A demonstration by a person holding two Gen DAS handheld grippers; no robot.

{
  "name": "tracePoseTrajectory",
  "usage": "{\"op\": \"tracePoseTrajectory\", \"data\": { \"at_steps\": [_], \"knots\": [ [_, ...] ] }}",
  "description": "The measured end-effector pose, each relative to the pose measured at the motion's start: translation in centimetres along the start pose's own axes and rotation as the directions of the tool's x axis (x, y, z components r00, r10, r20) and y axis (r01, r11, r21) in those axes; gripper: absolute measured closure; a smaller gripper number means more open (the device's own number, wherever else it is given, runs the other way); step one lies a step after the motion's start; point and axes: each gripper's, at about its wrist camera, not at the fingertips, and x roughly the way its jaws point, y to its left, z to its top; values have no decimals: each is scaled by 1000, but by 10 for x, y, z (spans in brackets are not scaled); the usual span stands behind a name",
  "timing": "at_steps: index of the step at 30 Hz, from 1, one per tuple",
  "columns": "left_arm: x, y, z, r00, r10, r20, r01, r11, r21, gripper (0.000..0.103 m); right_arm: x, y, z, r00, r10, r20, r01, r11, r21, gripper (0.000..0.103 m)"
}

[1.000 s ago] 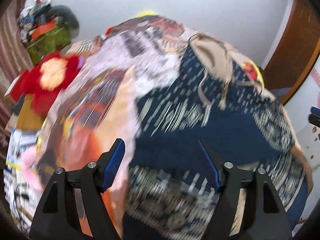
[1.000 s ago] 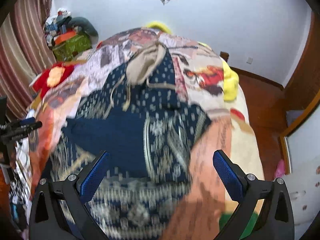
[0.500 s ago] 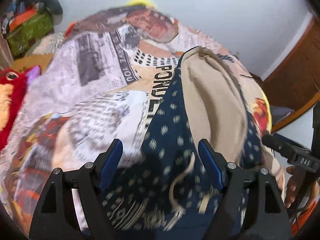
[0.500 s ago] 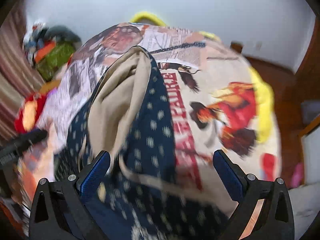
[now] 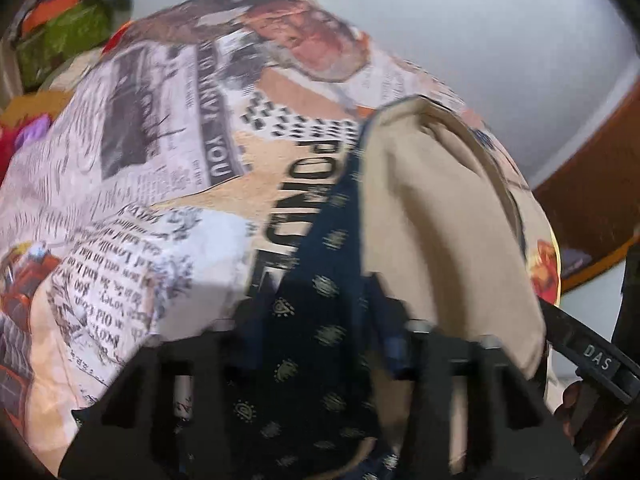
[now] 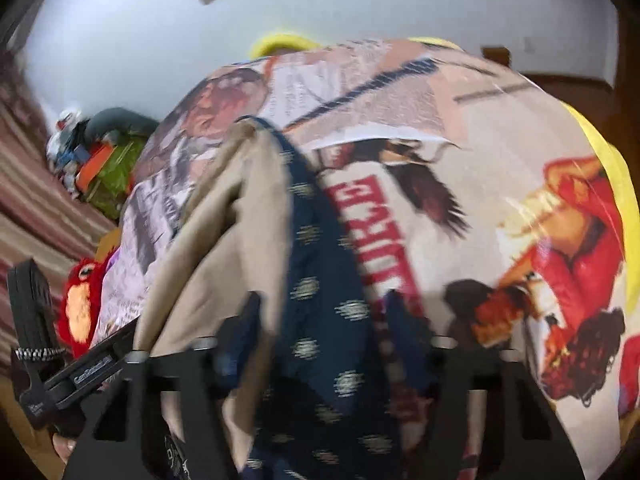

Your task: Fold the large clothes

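A large navy hooded garment with small pale motifs [image 5: 316, 344] and a beige hood lining [image 5: 440, 240] lies on a bed with a printed sheet [image 5: 160, 152]. My left gripper [image 5: 320, 328] has its jaws partly closed around the navy left edge of the hood, low over it. My right gripper [image 6: 324, 328] has its jaws partly closed around the navy right edge [image 6: 320, 300] beside the beige lining [image 6: 224, 248]. Both views are blurred, so I cannot tell whether the pads pinch the cloth. The right gripper's body [image 5: 588, 356] shows in the left view.
A red plush toy [image 6: 82, 304] lies at the bed's left side. A green bag with clutter [image 6: 108, 168] stands in the far left corner by a striped curtain [image 6: 24, 208]. A yellow pillow [image 6: 608, 160] edges the bed's right side. A wooden door frame [image 5: 592, 184] is at right.
Both grippers have moved forward and down from the garment's hem to the hood. Their jaws, wide open before, have narrowed around the hood's two navy edges.
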Motion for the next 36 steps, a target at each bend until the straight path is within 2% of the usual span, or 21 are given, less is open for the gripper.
{"op": "tracePoseTrajectory", "data": {
  "at_steps": [1, 2, 3, 6, 8, 10, 12, 15, 18, 22, 25, 27, 28, 30, 32, 36],
  "knots": [
    [-3, -8, -1, 1000, 20, 3, -20, 999, 44, 81, 0, 7, -2, 1000, 20, -4, -20, 1000, -16, 73],
    [-6, -16, -2, 999, 39, 3, -40, 995, 89, 91, 0, 9, -3, 1000, 29, -5, -29, 999, -29, 81],
    [-11, -21, -3, 999, 44, 5, -44, 992, 120, 94, -1, 13, -4, 999, 33, -7, -34, 998, -46, 87],
    [-42, -27, -8, 1000, -3, 21, -1, 987, 161, 94, -11, 24, -12, 999, 51, -1, -51, 995, -86, 92],
    [-69, -27, -18, 998, -52, 24, 47, 981, 188, 94, -25, 26, -18, 996, 94, 3, -93, 993, -74, 92],
    [-92, -29, -30, 998, -55, 29, 47, 970, 237, 94, -48, 31, -28, 992, 129, 6, -128, 987, -94, 93],
    [-116, -30, -50, 997, -72, 12, 66, 956, 286, 94, -72, 38, -41, 992, 126, 17, -122, 980, -155, 93],
    [-141, -28, -81, 993, -105, -43, 114, 946, 305, 94, -103, 46, -71, 992, 122, 8, -118, 968, -223, 93],
    [-148, -23, -113, 992, -90, -83, 113, 935, 335, 94, -125, 44, -108, 991, 134, -28, -137, 963, -234, 93],
    [-138, -9, -155, 983, -56, -174, 110, 940, 322, 93, -139, 41, -160, 994, 86, -73, -102, 962, -254, 92],
    [-126, 3, -182, 973, 7, -232, 72, 941, 331, 83, -137, 36, -188, 989, 20, -149, -58, 964, -258, 92],
    [-125, 9, -192, 968, 43, -245, 44, 941, 337, 72, -131, 35, -204, 973, -44, -227, -18, 964, -266, 92],
    [-126, 10, -194, 966, 50, -252, 39, 942, 334, 70, -129, 35, -208, 966, -64, -251, -7, 962, -273, 92],
    [-132, 14, -193, 966, 53, -254, 32, 947, 320, 65, -130, 35, -214, 963, -93, -252, 16, 956, -293, 91],
    [-141, 15, -186, 970, 42, -239, 35, 951, 307, 60, -134, 37, -216, 963, -126, -240, 45, 947, -317, 91],
    [-159, 8, -165, 991, 22, -132, 20, 951, 310, 36, -133, 41, -212, 960, -163, -227, 76, 933, -351, 89]
  ]
}}
